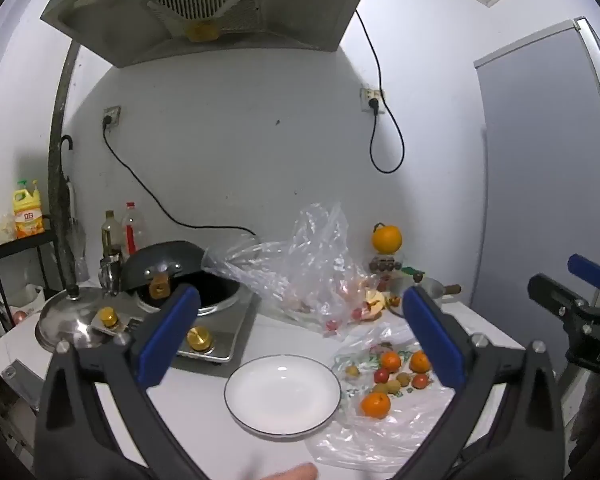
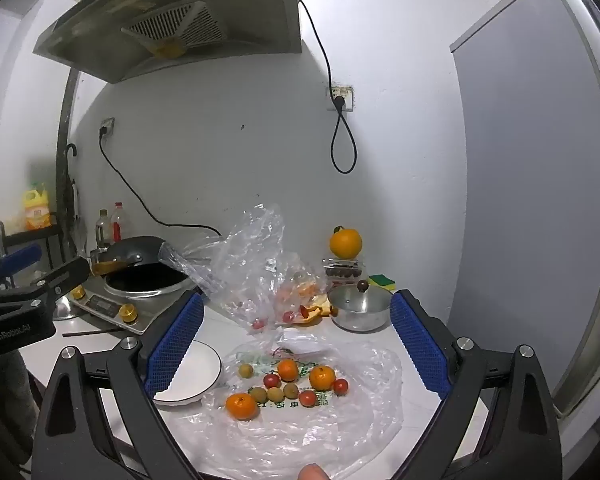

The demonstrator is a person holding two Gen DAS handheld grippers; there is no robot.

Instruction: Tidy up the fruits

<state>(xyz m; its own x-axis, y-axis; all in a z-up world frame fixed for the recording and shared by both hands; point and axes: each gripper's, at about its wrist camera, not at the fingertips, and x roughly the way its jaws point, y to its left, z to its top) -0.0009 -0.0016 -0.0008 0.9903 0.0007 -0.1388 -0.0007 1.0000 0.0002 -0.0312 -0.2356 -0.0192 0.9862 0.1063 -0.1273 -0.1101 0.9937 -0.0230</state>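
Both hand-held grippers, left [image 1: 296, 336] and right [image 2: 294, 340], hover spread wide and empty above the table [image 2: 220, 328]. The fruits [image 2: 288, 384], oranges with small red and tan ones, perhaps tomatoes and longans, lie loose on a flat plastic bag [image 2: 300, 432]. Just left sits a white plate [image 1: 282, 394]. Behind them stand a crumpled bag [image 2: 256, 264], a steel pot [image 2: 358, 308] and a wok [image 1: 188, 276].
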